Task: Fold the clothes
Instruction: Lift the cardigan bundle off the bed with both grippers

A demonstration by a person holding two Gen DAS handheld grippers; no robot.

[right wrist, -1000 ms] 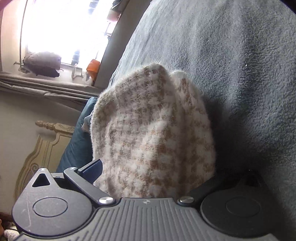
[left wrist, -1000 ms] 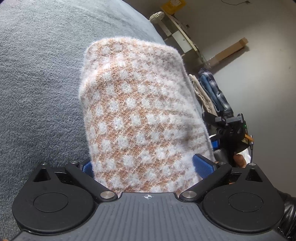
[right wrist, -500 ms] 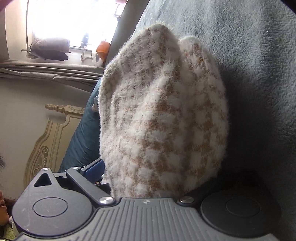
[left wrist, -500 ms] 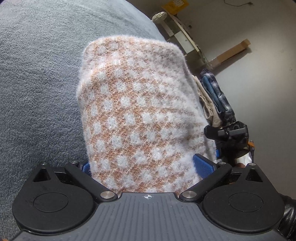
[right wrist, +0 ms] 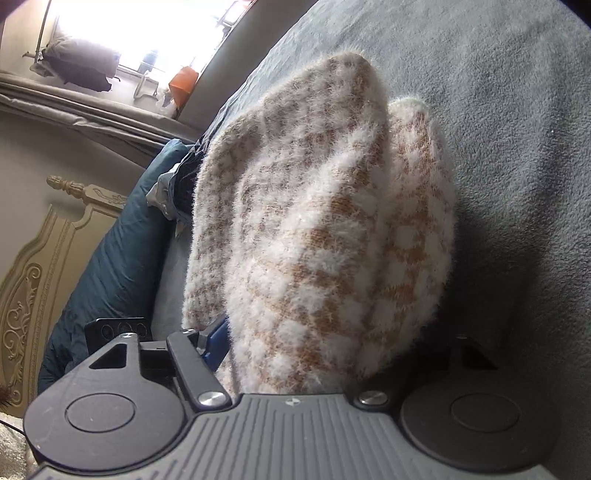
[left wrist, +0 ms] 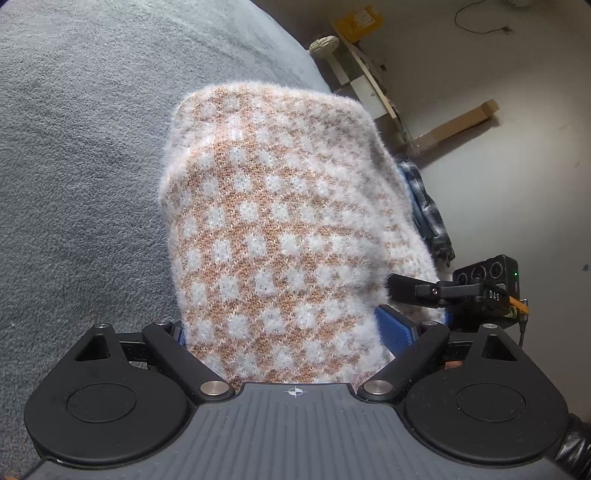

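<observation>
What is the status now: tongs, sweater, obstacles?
Left tongs, right tongs: jaws just closing, sweater between them. Sweater folded, bunched, over grey blanket. Nothing blocking seen.

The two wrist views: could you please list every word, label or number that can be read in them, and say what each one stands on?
"DAS": white letters on the black body of the right gripper, seen in the left wrist view.
Yellow box by the far wall: dark print, too small to read.
Right wrist view: no readable text.
</observation>
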